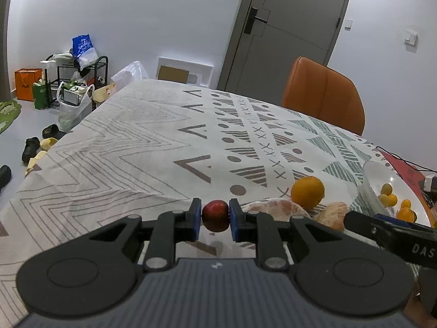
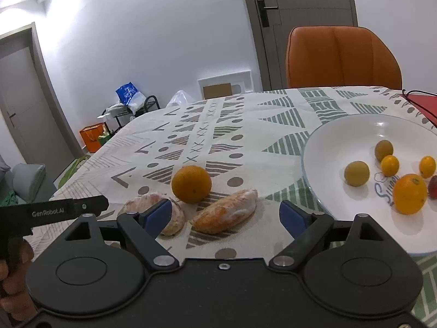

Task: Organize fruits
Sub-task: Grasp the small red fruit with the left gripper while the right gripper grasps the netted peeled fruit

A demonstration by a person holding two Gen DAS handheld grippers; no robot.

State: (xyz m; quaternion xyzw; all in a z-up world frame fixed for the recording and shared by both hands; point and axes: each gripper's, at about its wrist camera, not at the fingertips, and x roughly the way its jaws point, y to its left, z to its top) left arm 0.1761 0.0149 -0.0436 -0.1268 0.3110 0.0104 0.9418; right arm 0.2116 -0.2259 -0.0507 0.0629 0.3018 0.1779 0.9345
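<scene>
Two grippers are working over the patterned tablecloth (image 1: 131, 147). The left gripper (image 1: 215, 217) is pinching a small red fruit (image 1: 215, 214) between its blue pads (image 1: 196, 216), and the fruit is hanging just above the cloth. It is round, dark red and shiny; it may be a plum or a tiny apple, but the view is too curved to be sure. The right gripper (image 2: 226, 216) is spread wide and holding nothing, with a peeled citrus piece (image 2: 226, 210) lying between its fingers on the cloth.

The step in hand is likely carrying the red fruit over to the white plate (image 2: 341, 136) on the right. To do it well, the left gripper should be squeezing only gently, since a soft fruit can bruise or slip out. It should be lifting high enough to pass over the plate's rim, then going down low before letting go, so the round fruit is not rolling away. It should also be keeping clear of the right gripper, which is very near.

A whole orange (image 2: 191, 183) is sitting on the cloth, touching or almost touching another peeled citrus piece (image 2: 164, 213). On the plate, one orange (image 2: 409, 194) and several little yellow and greenish fruits are already lying apart from each other.
</scene>
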